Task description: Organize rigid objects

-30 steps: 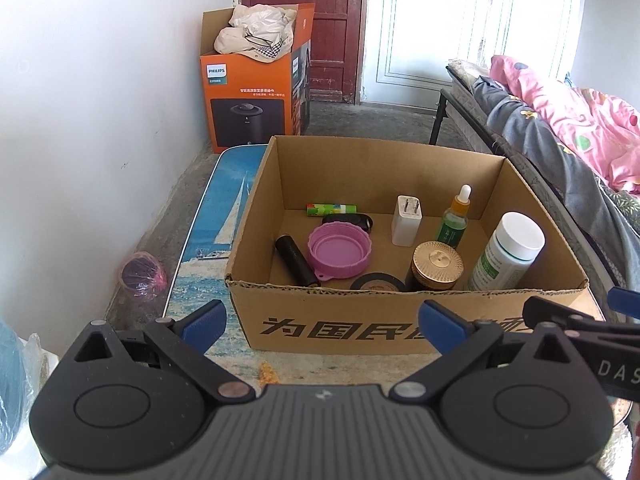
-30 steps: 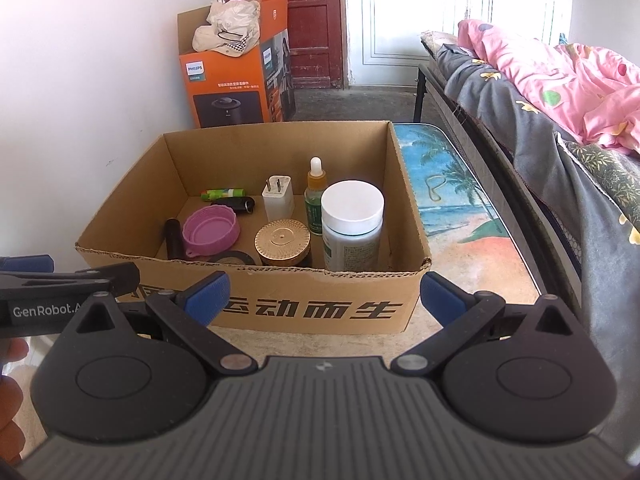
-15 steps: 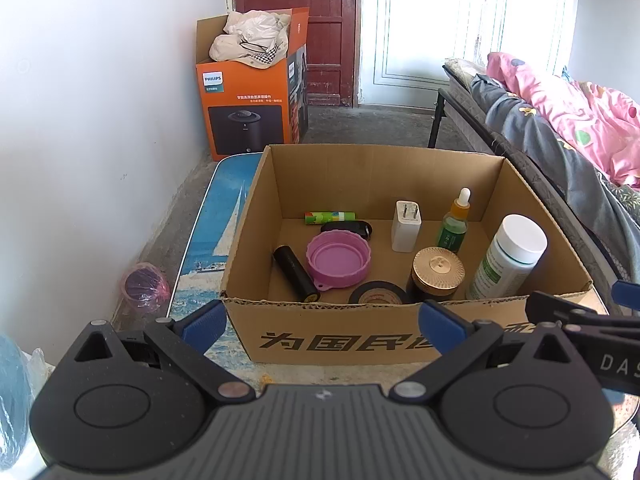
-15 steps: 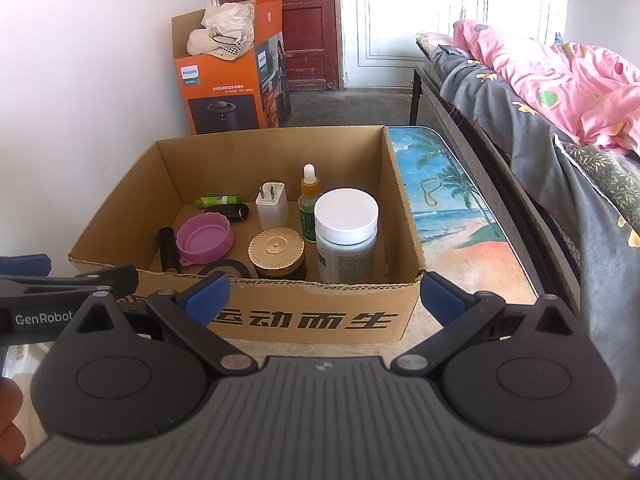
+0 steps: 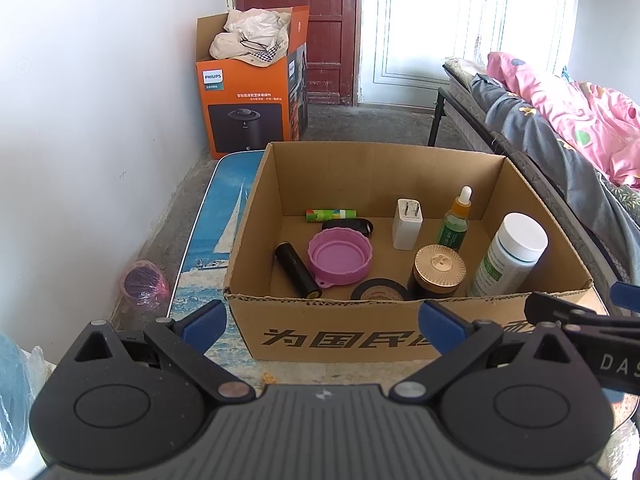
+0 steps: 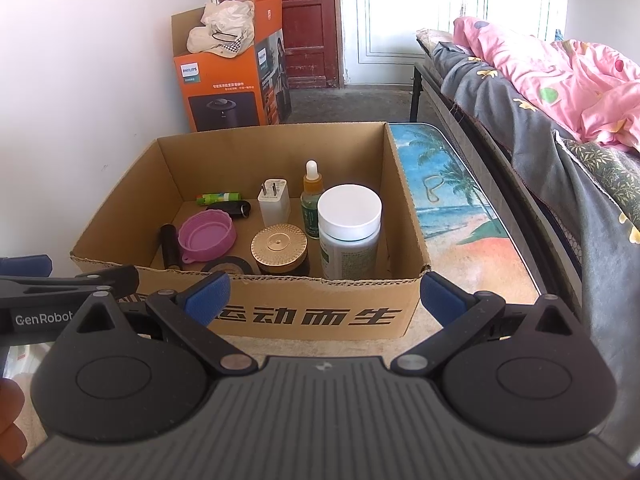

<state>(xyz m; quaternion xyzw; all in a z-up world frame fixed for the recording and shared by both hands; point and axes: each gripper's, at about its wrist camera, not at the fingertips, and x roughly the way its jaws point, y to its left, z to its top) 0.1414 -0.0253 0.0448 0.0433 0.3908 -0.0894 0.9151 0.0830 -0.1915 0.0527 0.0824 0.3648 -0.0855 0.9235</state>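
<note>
Before the cardboard box [image 5: 400, 344] on the worktop, you hold left tongs [image 5: 320, 322] and right tongs [image 6: 322, 298] spread and empty; pill bottle [image 6: 349, 232], gold-lidded jar [image 6: 280, 249] and charger [image 6: 274, 201] stand inside, upright for tidy packing.

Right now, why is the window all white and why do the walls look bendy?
Left wrist view: daylight overexposes the window, and the fisheye lens bows the wall. Right wrist view: same white glare at the window, dark corners, yet the cardboard box stays sharp.
</note>
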